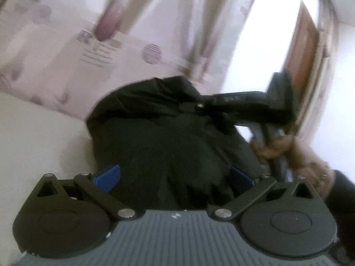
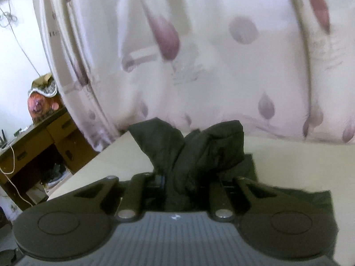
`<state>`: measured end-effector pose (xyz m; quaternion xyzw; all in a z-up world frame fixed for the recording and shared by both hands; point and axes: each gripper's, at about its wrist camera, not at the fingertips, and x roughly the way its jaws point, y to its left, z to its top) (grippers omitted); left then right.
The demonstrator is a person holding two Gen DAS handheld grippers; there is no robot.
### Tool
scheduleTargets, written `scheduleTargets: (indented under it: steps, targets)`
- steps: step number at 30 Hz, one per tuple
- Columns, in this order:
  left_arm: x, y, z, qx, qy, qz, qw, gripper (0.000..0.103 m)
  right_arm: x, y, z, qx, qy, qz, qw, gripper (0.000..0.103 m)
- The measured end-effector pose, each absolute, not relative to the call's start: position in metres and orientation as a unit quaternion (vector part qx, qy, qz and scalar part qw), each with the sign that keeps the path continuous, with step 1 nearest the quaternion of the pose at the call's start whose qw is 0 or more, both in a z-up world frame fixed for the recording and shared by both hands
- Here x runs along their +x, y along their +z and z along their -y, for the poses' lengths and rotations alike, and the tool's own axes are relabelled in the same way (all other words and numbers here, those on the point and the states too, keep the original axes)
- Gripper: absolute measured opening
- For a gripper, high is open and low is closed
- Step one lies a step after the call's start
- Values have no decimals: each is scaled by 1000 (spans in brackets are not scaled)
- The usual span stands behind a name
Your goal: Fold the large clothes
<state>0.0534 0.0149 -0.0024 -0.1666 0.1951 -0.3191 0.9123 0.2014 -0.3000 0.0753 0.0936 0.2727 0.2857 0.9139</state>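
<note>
A black garment (image 1: 159, 133) lies bunched over a pale table (image 1: 33, 137). In the left wrist view my left gripper (image 1: 175, 177) has its blue pads (image 1: 108, 177) spread wide, with the black cloth heaped between them. The right gripper (image 1: 199, 106) reaches in from the right, held by a hand (image 1: 277, 148), and pinches the cloth's far edge. In the right wrist view my right gripper (image 2: 177, 181) is shut on a bunch of the black garment (image 2: 199, 150), which sticks up beyond the fingers above the table (image 2: 115, 159).
A white curtain with purple spots (image 1: 111, 44) hangs behind the table, also in the right wrist view (image 2: 199, 55). A brown door (image 1: 304, 62) stands at the right. A wooden desk with cables (image 2: 40, 146) stands lower left of the table edge.
</note>
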Motion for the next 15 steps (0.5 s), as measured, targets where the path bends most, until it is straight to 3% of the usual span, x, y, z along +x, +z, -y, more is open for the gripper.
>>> scheduleTargets:
  steps: [10, 15]
  targets:
    - [1, -15, 62, -118, -478, -157, 856, 103, 211, 39, 414, 146, 245, -269, 920, 16]
    - [3, -39, 118, -51, -520, -180, 834, 103, 220, 18, 441, 141, 233, -276, 922, 16]
